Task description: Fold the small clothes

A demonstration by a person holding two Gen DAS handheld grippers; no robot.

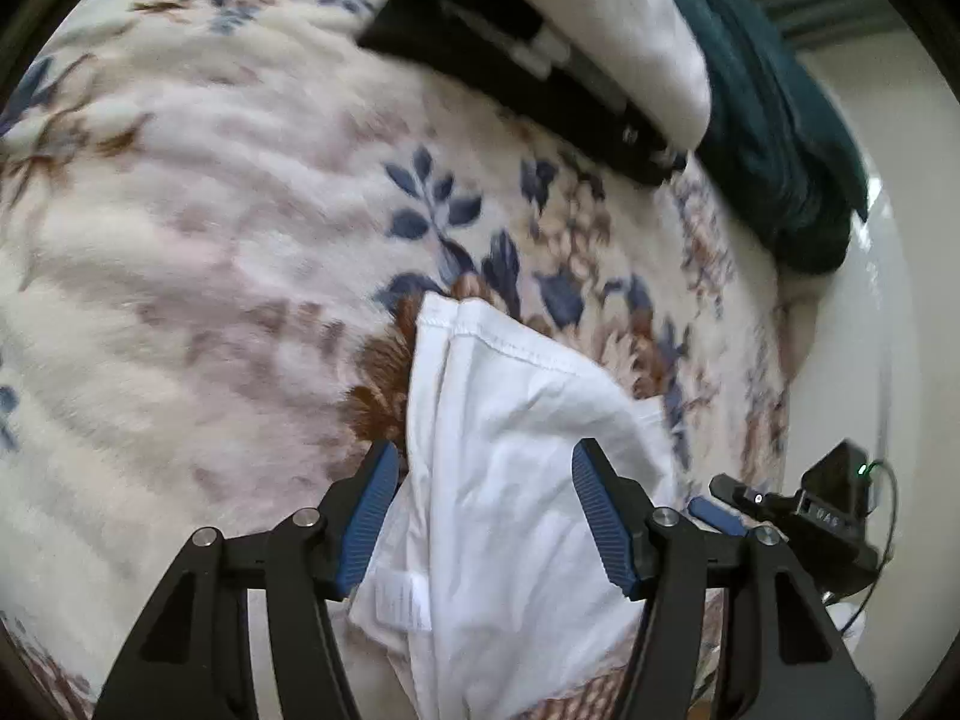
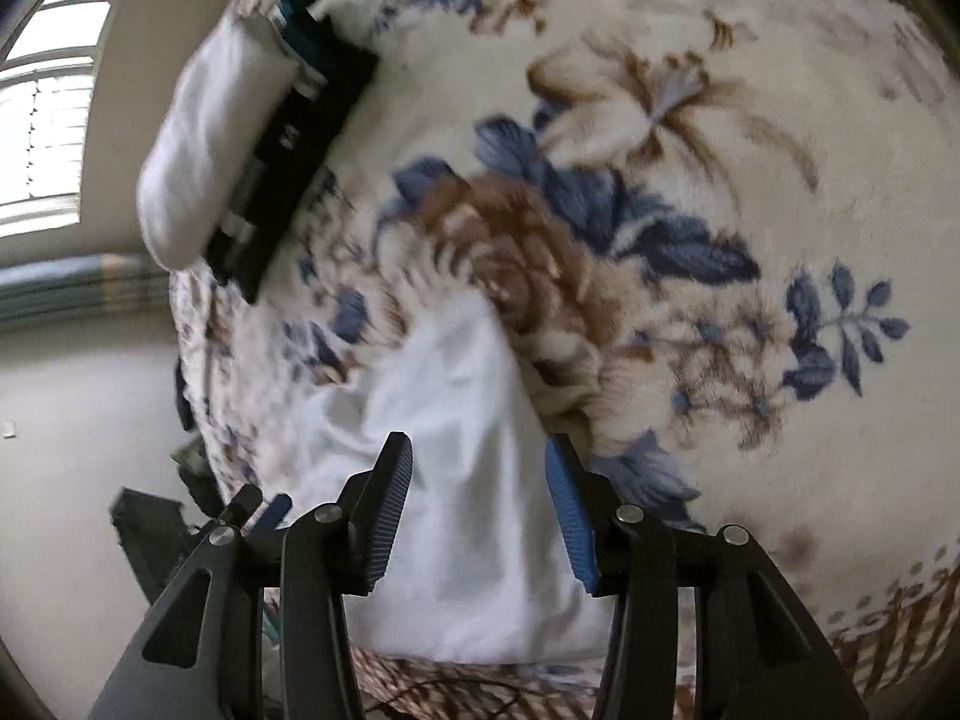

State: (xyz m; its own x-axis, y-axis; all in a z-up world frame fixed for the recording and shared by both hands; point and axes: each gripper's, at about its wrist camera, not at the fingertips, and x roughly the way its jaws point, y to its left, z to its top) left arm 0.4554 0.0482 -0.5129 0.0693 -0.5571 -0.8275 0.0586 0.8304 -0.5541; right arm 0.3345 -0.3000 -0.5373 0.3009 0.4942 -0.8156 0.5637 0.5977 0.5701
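Note:
A small white garment (image 1: pixel 510 450) lies partly folded on a floral blanket (image 1: pixel 210 210), with a hemmed edge toward the far side and a label near my left finger. My left gripper (image 1: pixel 486 468) is open, its blue pads either side of the cloth and above it. In the right wrist view the same white garment (image 2: pixel 462 468) lies under my right gripper (image 2: pixel 480 456), which is open and empty above it. The right gripper also shows at the right edge of the left wrist view (image 1: pixel 798 510).
A stack of folded clothes, black (image 1: pixel 510 60), white (image 1: pixel 612 18) and dark teal (image 1: pixel 780 138), sits at the far edge of the blanket; it also shows in the right wrist view (image 2: pixel 282 150). The bed edge and pale floor (image 2: pixel 78 420) lie to one side.

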